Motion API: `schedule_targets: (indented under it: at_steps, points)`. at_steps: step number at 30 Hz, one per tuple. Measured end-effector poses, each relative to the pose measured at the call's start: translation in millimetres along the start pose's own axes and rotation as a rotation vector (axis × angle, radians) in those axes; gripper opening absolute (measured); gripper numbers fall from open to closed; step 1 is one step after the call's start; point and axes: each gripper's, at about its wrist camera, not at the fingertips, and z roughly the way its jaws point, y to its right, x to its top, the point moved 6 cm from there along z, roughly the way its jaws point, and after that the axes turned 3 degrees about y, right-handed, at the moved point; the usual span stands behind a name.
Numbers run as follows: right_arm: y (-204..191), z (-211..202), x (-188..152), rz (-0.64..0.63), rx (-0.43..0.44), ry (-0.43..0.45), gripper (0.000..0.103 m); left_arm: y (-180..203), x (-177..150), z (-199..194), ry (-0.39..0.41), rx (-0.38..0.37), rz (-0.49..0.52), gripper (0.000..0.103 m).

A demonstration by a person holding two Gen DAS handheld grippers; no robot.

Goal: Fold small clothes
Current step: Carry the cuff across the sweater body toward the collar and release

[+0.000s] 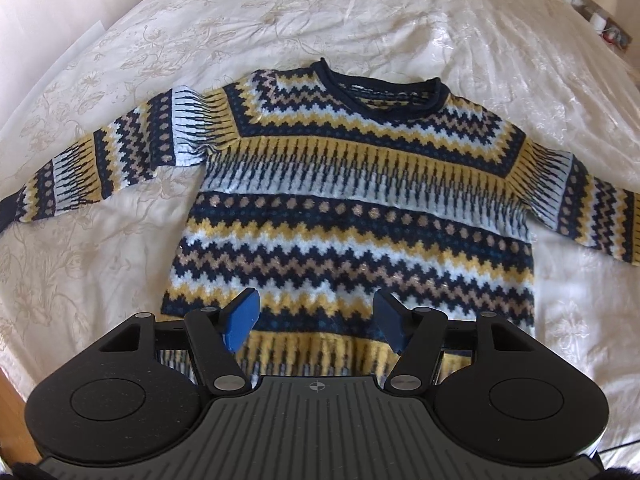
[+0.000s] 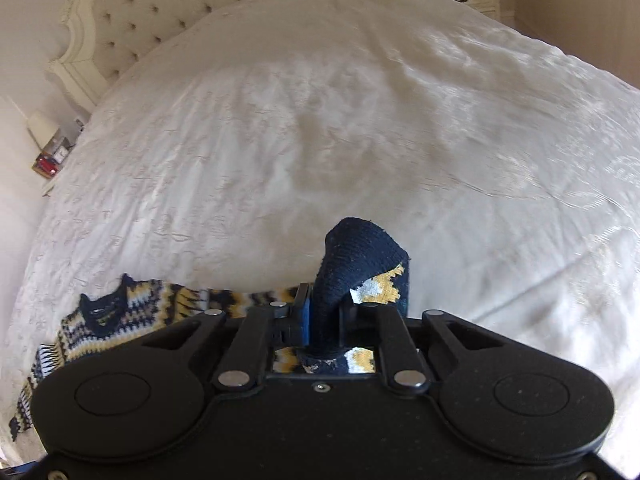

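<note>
A: Where's the navy, yellow and white zigzag-knit sweater (image 1: 352,200)?

B: Flat on the cream embroidered bedspread (image 1: 100,260), sleeves spread, hem nearest the left gripper (image 1: 316,322), whose jaws stand apart above the hem.

A: And the right gripper (image 2: 322,316)?

B: Pinched on the navy sleeve cuff (image 2: 360,260), lifted off the cover. Bare bedspread stretches beyond to the tufted headboard (image 2: 152,12).

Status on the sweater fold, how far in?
Done: sweater lies spread flat, face up, on the bedspread; no fold made yet. In hand: the right gripper is clamped on a navy sleeve cuff; the left gripper is open above the hem. Left: both sleeve folds and the body fold.
</note>
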Motion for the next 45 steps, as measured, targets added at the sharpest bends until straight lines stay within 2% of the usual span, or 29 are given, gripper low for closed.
schedule_targets:
  at_steps: [5,9,18,23,28,32,35,40,43,45]
  points:
    - [-102.7,-0.1,5.9,-0.064,0.081,0.028,0.020,-39.8,5.3,16.5,-0.002,-0.048,0.044,0.062]
    - [-188.5,14.6,-7.8,-0.114,0.138,0.006,0.020,-80.2,6.9,29.1,-0.008,-0.065,0.080,0.062]
    - [-355.1,96.8,-78.1,-0.241,0.228,-0.115,0.020,-183.9,9.1,49.0,-0.033,-0.039,0.045,0.062]
    - [-414.3,131.7,-123.4,-0.291,0.235,-0.175,0.020,-226.5,7.1,54.1,-0.042,-0.025,0.025,0.062]
    - [-443.9,158.4,-158.5,-0.358,0.215,-0.225,0.022,-250.5,4.8,60.7,-0.058,-0.022,-0.016,0.062]
    - [-459.6,166.0,-174.5,-0.355,0.261,-0.233,0.032,-251.5,6.2,63.0,-0.052,-0.035,-0.020,0.062]
    - [-457.7,158.6,-176.3,-0.331,0.295,-0.207,0.048,-244.8,10.4,64.2,-0.041,-0.050,-0.020,0.062]
    - [-424.8,141.1,-175.5,-0.315,0.255,-0.172,0.051,-221.8,30.6,67.4,-0.002,-0.075,-0.005,0.062]
    - [-387.7,130.9,-177.5,-0.302,0.187,-0.157,0.060,-202.1,46.9,72.0,0.022,-0.090,0.013,0.062]
    - [-359.3,124.3,-180.6,-0.301,0.134,-0.151,0.061,-187.3,57.7,76.6,0.037,-0.100,0.028,0.062]
